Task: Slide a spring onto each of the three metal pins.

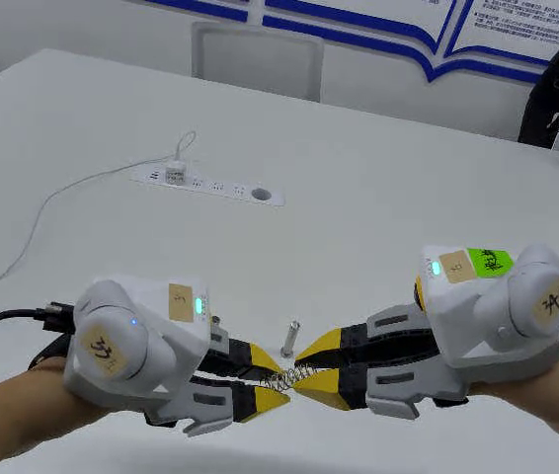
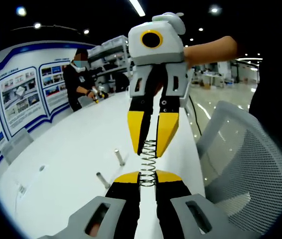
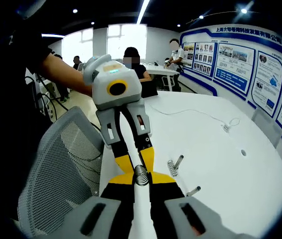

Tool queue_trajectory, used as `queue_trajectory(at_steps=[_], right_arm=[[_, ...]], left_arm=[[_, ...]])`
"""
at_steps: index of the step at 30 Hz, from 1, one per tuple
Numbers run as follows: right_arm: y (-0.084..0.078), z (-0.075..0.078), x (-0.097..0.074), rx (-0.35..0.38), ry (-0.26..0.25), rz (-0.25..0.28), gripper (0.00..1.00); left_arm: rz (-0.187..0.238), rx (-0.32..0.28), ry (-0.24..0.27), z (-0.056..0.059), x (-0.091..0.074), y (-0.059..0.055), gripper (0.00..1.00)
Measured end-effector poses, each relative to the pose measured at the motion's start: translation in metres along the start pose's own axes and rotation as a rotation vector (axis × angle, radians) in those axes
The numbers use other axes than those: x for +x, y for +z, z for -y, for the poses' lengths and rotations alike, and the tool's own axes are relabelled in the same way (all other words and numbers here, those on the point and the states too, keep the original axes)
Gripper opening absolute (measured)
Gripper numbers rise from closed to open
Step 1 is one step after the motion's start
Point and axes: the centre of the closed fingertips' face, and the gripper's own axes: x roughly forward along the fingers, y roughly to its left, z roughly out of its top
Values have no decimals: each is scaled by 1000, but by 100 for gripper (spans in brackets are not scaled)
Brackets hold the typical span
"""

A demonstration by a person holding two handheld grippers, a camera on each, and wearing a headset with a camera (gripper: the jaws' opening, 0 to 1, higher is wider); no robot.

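spring [image 2: 148, 160] ends hidden in left gripper [image 2: 149, 177] and right gripper [image 2: 150, 151] tongs, one pin [image 1: 215, 321] mostly hidden

right hand-held gripper [image 3: 141, 180] and left hand-held gripper [image 3: 137, 160] each pinch an end of the spring [image 3: 141, 174]; far pin [image 3: 179, 161] and near pin [image 3: 193, 190] sit right of it

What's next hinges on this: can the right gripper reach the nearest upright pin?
Probably yes: the pin stands free just beyond the right gripper, nothing between. But the spring it grips is also held by the left gripper, which must let go first.
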Motion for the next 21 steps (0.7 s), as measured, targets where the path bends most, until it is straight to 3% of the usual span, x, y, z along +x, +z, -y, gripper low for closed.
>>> queue_trajectory(at_steps=[9,14,21], right_arm=[[15,-3,2,41,10,78,11],[18,-3,4,40,15,79,11],[24,-5,6,74,22,117,11]], left_arm=[[22,-15,16,2,0,2,10],[25,-19,21,2,2,3,10],[53,-38,27,4,1,6,10]])
